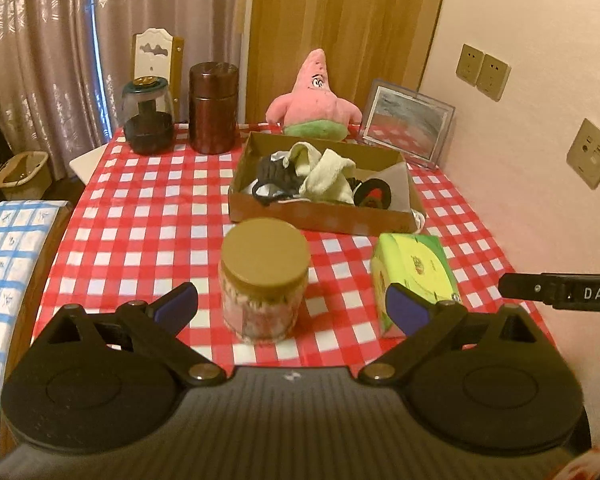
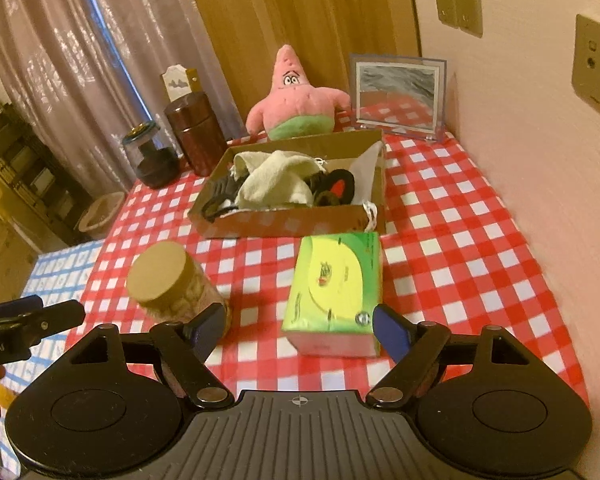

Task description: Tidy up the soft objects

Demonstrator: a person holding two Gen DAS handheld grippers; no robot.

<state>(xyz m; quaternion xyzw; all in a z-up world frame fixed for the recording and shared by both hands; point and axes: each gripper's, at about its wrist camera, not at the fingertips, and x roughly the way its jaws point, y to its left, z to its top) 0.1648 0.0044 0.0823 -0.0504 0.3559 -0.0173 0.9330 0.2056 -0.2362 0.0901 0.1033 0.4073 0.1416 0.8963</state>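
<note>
The right gripper (image 2: 296, 322) hangs low in the frame, jaws spread and empty, over the red checked tablecloth (image 2: 460, 240). A green tissue box (image 2: 332, 292) sits centre, a cardboard box (image 2: 284, 220) of cloths behind it (pink plush (image 2: 292, 100) beyond).

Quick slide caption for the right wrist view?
Open right gripper above tissue box; cardboard box of soft items beyond.

Warm, dim indoor lighting – yellow-pink cast overall. Curtain (image 1: 40, 52) shows a bluish daylight streak. Fisheye distortion bends the edges; corners vignette black. Slight softness – the tissue box (image 2: 334, 296) is mildly blurred.
</note>
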